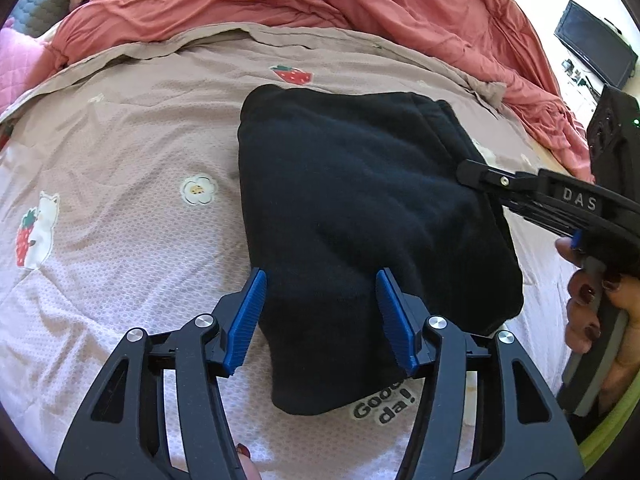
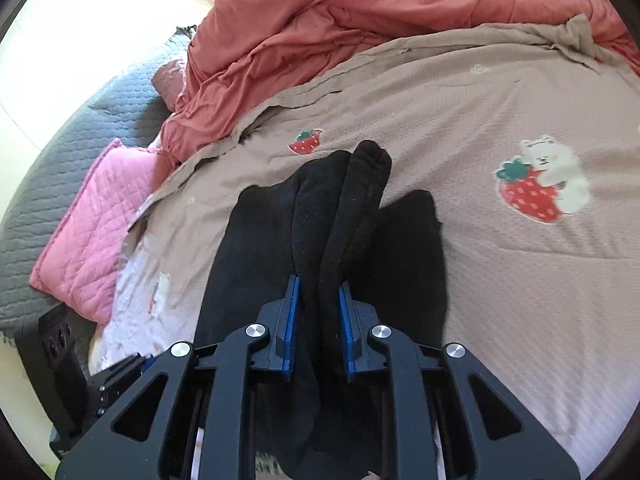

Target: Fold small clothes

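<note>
While the black garment [image 1: 360, 208] lay partly folded on the strawberry-print bedspread [image 1: 120, 160], the left gripper [image 1: 320, 312] hovered over its near edge with its jaws spread wide, holding nothing. The right gripper [image 2: 318, 320] was clamped on a thick bunch of the same cloth, a doubled ridge of it rising between the blue pads [image 2: 292, 312] and standing up ahead of them. In the left wrist view that right gripper [image 1: 466, 172] came in from the side and met the garment at its far right edge.

To my eye the step in hand was carrying that pinched edge over to make the next fold. Doing it well would mean lifting the edge only enough to clear the layers beneath, drawing it straight across so the edges line up, and letting the open left gripper pin the near side so the whole bundle does not slide on the bedspread.

The garment looked like a soft, thick knit or fleece, matte and deep black, with rounded, puffy folds rather than crisp creases; I judged it would spring back unless pressed flat. The bedspread had a fine waffle weave with bear, flower and strawberry patches. Behind it lay a rumpled coral duvet [image 2: 360, 20], and a quilted pink pillow [image 2: 92, 216] sat to one side.
</note>
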`<state>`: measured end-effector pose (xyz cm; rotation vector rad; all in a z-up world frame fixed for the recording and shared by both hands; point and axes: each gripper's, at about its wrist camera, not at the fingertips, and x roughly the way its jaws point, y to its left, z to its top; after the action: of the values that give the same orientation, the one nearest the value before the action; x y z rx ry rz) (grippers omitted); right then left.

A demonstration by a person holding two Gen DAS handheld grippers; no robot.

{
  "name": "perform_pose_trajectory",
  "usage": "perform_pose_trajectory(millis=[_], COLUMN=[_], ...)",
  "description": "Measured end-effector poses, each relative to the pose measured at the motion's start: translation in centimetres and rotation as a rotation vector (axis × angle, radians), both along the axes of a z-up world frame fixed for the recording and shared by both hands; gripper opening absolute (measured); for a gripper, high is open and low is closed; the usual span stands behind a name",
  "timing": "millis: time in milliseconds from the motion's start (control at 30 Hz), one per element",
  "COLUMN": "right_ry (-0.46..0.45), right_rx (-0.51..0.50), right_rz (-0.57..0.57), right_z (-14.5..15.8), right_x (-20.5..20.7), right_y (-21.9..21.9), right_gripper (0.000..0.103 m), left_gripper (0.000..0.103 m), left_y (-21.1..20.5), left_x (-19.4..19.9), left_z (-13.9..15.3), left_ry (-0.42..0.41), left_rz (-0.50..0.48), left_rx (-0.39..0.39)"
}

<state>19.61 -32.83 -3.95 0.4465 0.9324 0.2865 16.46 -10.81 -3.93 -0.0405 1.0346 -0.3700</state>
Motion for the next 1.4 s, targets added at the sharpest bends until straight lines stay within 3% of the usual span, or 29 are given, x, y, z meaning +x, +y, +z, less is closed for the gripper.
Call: perform_pose_trajectory(millis=[100, 167, 333, 500, 633, 800, 933, 1067, 1133, 1200, 1233, 1300, 1400], right_ry=[0.032, 0.062, 0.086, 0.051, 0.051, 0.034, 0.050, 0.116, 0.118, 0.131, 0.148, 0.157, 0.121], right_rx=[-0.007, -0.067, -0.076, -0.067, -0.011, 0.036, -0.024, -0.183, -0.186, -0.201, -0.194, -0.160, -0.171], right_rz=[-0.037, -0.058, -0.042, -0.043, -0.051, -0.041, 0.028, 0.044, 0.056, 0.078, 0.087, 0.099, 0.096], right_z=[-0.7, -1.7, -3.0, -1.4, -0.5, 0.7, 0.4, -1.4, -1.7, -2.3, -2.8, -3.1, -1.9], right_x=[-0.1, 0.6, 1.2, -0.1, -1.7, -4.3, -6.2, -6.3, -6.2, -6.0, -5.9, -5.8, -6.3], right_y=[-1.1, -1.3, -0.9, -1.6, -2.7, -2.8, -0.8, 1.1, 1.3, 1.6, 1.6, 1.4, 1.2], right_gripper=[0.016, 0.009, 0.011, 0.019, 0.039, 0.047, 0.047, 0.048, 0.049, 0.045, 0.031, 0.019, 0.015], left_gripper=[0.051, 0.054, 0.055, 0.055, 0.056, 0.056, 0.056, 0.057, 0.057, 0.057, 0.057, 0.057, 0.057], left_y=[-0.6, -1.1, -1.4, -1.0, -1.0, -0.5, 0.0, 0.4, 0.4, 0.3, 0.2, 0.2, -0.1], left_x=[-0.2, -0.2, -0.1, -0.1, -0.2, -0.4, -0.6, -0.9, -1.0, -1.2, -1.2, -1.3, -1.5], left_z=[0.3, 0.3, 0.2, -0.1, -0.1, -0.1, -0.3, -1.0, -1.2, -1.3, -1.4, -1.4, -1.1], left_ry=[-0.007, -0.008, -0.009, -0.003, -0.001, 0.006, 0.015, 0.033, 0.039, 0.040, 0.043, 0.051, 0.052], left_rz=[-0.018, -0.026, -0.032, -0.023, -0.019, -0.014, -0.009, -0.006, -0.005, -0.009, -0.010, -0.009, -0.017], left_rx=[-0.002, 0.005, 0.015, 0.011, 0.005, -0.008, -0.017, -0.020, -0.019, -0.013, -0.012, -0.018, -0.010])
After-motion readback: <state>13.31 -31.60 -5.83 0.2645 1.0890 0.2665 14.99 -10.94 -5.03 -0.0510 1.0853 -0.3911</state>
